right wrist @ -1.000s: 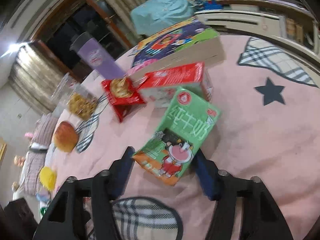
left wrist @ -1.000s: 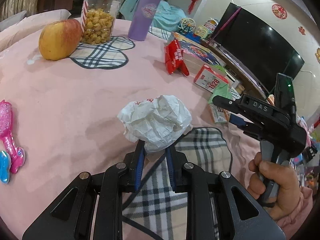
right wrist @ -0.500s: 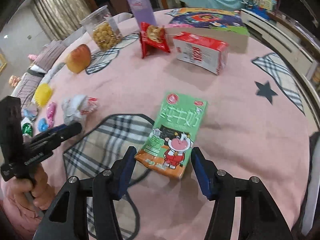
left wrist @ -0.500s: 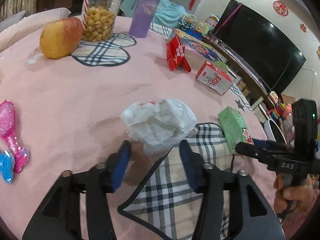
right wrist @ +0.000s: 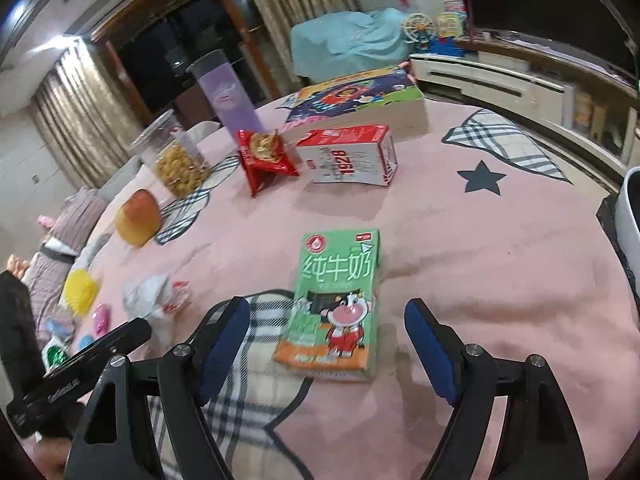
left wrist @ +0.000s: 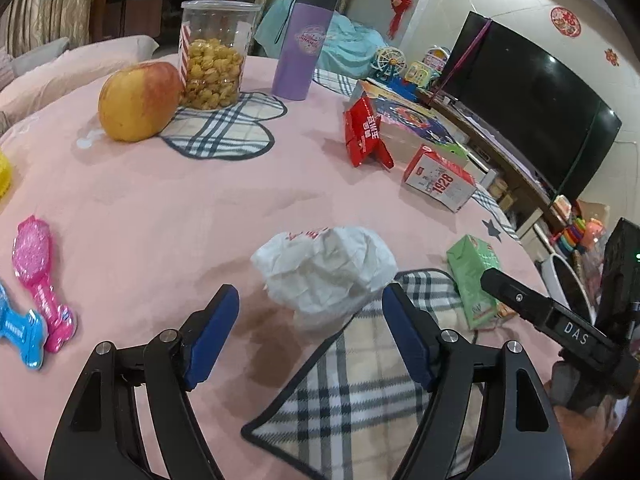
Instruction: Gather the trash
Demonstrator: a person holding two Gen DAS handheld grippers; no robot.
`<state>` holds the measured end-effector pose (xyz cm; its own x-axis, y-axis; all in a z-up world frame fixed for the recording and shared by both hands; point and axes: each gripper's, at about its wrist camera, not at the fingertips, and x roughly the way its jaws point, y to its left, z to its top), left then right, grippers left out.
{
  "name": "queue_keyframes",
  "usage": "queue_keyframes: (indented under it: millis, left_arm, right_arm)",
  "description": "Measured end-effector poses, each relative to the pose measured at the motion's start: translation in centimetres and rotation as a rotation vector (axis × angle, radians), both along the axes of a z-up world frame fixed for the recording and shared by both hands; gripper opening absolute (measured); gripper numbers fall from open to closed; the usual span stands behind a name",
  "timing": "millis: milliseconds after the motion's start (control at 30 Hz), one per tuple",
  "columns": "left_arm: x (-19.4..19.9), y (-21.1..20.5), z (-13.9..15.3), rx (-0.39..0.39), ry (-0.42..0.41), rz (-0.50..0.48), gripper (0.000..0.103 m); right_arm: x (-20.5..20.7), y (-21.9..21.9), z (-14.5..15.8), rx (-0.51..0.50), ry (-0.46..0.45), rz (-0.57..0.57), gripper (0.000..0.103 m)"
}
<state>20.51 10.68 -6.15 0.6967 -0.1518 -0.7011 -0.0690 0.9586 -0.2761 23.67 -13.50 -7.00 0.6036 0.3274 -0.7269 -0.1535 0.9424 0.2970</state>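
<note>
We hold the left hand-held gripper [left wrist: 310, 320] spread wide just short of the crumpled white wrapper [left wrist: 326, 274], which lies on the pink desk [left wrist: 160, 208] touching the edge of a plaid patch [left wrist: 360, 392]; red print on it is unreadable. Our right hand-held gripper [right wrist: 326, 336] is also wide, flanking the near end of the flat green milk carton [right wrist: 336, 300], marked "纯牛奶". Beyond: a red-white box [right wrist: 348, 154] reading "1928", a red snack bag [right wrist: 264, 152], apple [left wrist: 138, 100], popcorn jar [left wrist: 214, 68], purple tumbler [left wrist: 304, 44]. Pink and blue toys [left wrist: 36, 292] lie left.
</note>
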Motion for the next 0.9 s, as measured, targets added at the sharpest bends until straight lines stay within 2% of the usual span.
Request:
queue_keyframes:
  millis: [133,200,233,267,300,333,367,600,900]
  left_arm:
    - [1.0,-0.5,-0.6,0.008,0.013,0.008,0.074]
    - [1.2,-0.8,-0.9,0.005,0.015,-0.006,0.056]
    - [1.4,-1.0,-1.1,0.002,0.024,-0.019,0.052]
    - [1.5,-1.1,-1.2,0.000,0.026,-0.024,0.043]
    - [1.5,-1.2,-1.2,-0.004,0.029,-0.030,0.031]
    - [1.5,-1.2,-1.2,-0.010,0.030,-0.039,0.028]
    - [1.4,-1.3,-1.2,-0.011,0.029,-0.043,0.019]
    - [0.1,-2.9,-0.4,-0.023,0.004,-0.081,0.019]
    - [-1.1,-7.7,0.7,-0.022,0.000,-0.195,0.019]
  right_arm:
    - [0.4,0.1,-1.1,-0.009,0.019,-0.008,0.078]
    - [0.5,-0.1,-1.8,-0.020,0.025,-0.027,0.070]
    - [0.4,-0.2,-1.7,-0.021,0.015,-0.032,0.067]
    - [0.4,-0.3,-1.7,-0.018,0.014,-0.031,0.063]
    - [0.4,-0.3,-1.7,-0.021,0.014,-0.029,0.053]
    - [0.3,-0.3,-1.7,-0.024,0.017,-0.025,0.052]
    - [0.3,-0.4,-1.7,-0.021,0.015,-0.015,0.052]
    - [-1.3,-1.9,-0.5,0.030,-0.018,0.001,0.048]
    - [-3.6,-5.2,1.0,0.072,-0.044,-0.019,0.048]
